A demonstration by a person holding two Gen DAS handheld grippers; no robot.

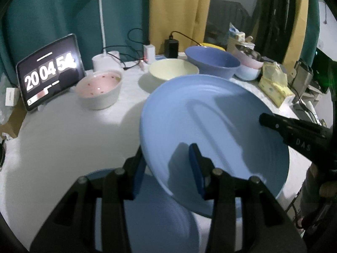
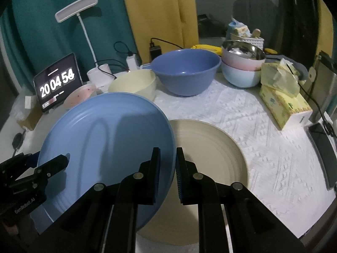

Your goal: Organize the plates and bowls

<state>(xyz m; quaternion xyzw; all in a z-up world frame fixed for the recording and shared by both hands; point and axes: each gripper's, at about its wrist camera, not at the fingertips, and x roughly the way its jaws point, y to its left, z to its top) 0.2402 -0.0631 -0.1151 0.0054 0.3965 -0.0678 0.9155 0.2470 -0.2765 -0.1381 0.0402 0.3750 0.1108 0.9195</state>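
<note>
blue plate: the blue plate (image 2: 109, 139) is lifted and tilted, at centre-left of the right wrist view and centre-right of the left wrist view, held by opposite edges so it likely stays steady as it is carried.
right gripper: the right gripper (image 2: 168, 175) pinches the plate's right rim, its fingers (image 2: 155, 168) clenched on it, one on each face.
left gripper: the left gripper (image 1: 168, 168) straddles the plate's near rim, one finger (image 1: 197, 166) on top and one beneath; they look closed on the rim, though blur leaves the contact unsure.
beige plate: the beige plate (image 2: 212, 151) lies flat on the bench just right of and below the blue one, partly covered by it; probably the stacking spot.
second blue plate: another blue plate (image 1: 160, 221) lies under the left gripper, at the bottom of the left view.
bowls: a dark blue bowl (image 2: 185, 71), a cream bowl (image 2: 134, 84) and a pink bowl (image 1: 99, 88) sit apart at the back; a steel bowl (image 2: 242, 50) nests in a stack at upper right.
bench: the bench (image 2: 263, 147) wears a white embossed cloth.
room: a tablet (image 2: 56, 82) showing a clock, a lamp (image 2: 78, 8), tissue packs (image 2: 282, 99), teal and yellow curtains behind; dim light.
</note>
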